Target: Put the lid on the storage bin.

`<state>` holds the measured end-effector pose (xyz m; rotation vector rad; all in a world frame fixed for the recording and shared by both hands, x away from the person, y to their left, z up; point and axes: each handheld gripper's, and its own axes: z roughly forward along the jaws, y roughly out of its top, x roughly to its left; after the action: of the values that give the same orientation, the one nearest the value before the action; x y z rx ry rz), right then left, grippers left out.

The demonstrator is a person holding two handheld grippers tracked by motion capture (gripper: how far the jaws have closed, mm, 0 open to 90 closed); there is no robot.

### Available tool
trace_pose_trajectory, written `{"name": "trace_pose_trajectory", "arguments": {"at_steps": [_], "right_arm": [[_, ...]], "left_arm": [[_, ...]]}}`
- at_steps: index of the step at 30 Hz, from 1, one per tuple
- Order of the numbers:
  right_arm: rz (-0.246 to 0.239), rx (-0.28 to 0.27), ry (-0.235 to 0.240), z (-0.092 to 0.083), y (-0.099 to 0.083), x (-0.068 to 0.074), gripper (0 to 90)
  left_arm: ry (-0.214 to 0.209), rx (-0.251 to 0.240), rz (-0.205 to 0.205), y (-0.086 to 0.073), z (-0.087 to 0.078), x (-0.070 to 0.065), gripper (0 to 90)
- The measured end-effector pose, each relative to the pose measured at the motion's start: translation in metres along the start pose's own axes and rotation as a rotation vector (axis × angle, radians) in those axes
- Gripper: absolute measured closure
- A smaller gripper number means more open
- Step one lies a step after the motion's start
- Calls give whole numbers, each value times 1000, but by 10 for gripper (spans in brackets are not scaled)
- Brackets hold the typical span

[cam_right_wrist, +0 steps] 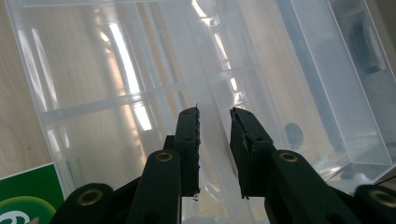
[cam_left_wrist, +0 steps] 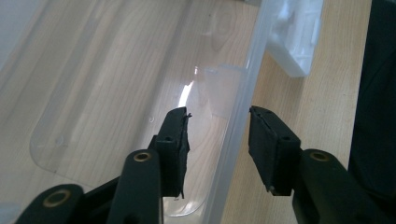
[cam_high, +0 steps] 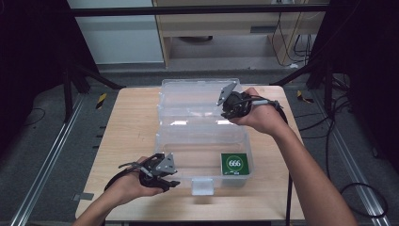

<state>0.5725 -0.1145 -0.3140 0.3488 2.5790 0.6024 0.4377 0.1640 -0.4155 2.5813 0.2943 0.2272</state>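
Clear plastic box: left gripper straddling its 7 o'clock wall, right gripper its 1 o'clock rim, neither clamping; squeezing squarely advised.

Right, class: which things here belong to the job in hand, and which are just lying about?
In the job:
- clear box, open
- its lid
- left gripper, jaws astride the box's front wall
- right gripper, at the lid

Lying about:
- green pack inside the box, untouched
- floor cables
- striped floor tape
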Motion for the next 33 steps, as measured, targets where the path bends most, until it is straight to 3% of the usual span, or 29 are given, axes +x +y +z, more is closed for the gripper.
{"name": "trace_pose_trajectory", "arguments": {"at_steps": [3, 10, 19, 24, 33], "right_arm": [[-10, 8, 3, 0, 1, 0, 735], [-53, 46, 12, 0, 5, -1, 757], [-114, 83, 8, 2, 10, -2, 788], [-176, 116, 11, 4, 14, -5, 819], [-210, 138, 28, 2, 19, -4, 853]], "left_arm": [[11, 4, 5, -1, -1, 1, 653], [-23, 13, 7, 1, 0, 3, 784], [0, 21, -1, 1, 0, 7, 784], [14, 14, -10, 3, 2, 9, 781], [26, 4, -26, 3, 3, 9, 774]]}}
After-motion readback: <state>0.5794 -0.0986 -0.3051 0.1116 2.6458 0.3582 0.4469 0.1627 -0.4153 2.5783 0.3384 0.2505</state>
